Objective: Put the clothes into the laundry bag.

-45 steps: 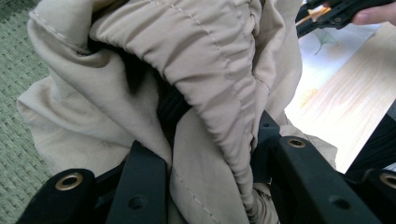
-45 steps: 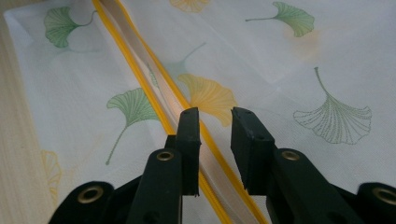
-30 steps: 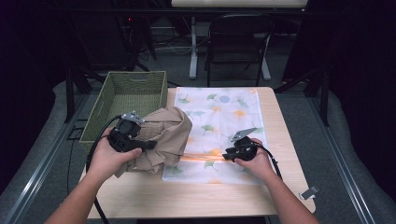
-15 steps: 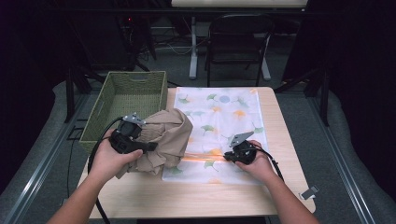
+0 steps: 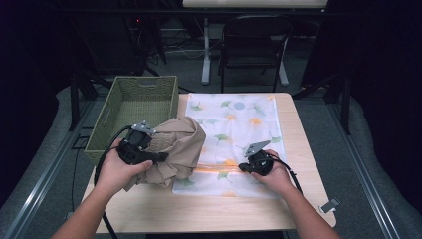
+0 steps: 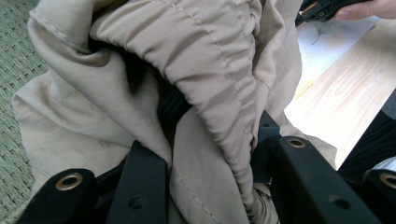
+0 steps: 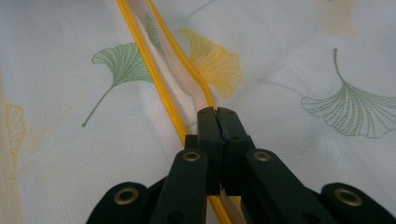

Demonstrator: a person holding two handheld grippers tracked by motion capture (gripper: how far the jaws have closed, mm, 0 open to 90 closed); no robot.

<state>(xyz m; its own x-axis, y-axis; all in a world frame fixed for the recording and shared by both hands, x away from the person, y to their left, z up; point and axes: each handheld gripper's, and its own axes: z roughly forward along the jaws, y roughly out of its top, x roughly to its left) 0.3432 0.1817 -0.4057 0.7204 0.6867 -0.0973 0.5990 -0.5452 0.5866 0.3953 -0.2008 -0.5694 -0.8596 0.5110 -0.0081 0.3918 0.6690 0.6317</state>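
A crumpled beige garment (image 5: 176,149) lies bunched at the table's left, overlapping a white mesh bag (image 5: 239,124) printed with ginkgo leaves. My left gripper (image 5: 159,157) is shut on a fold of that garment (image 6: 205,60), with cloth bulging between and over the jaws of the left gripper (image 6: 205,154). On the bag's near part runs a yellow zipper (image 7: 154,70), parted ahead of the jaws. My right gripper (image 7: 217,114) is shut on the zipper, flat against the bag (image 7: 289,56). In the high view the right gripper (image 5: 242,168) points left along the zipper line.
A green woven basket (image 5: 107,117) stands at the table's far left, touching the garment. Bare wood (image 5: 199,209) runs along the near edge. A small grey tag (image 5: 331,205) lies at the near right corner. A black chair (image 5: 254,45) stands beyond the table.
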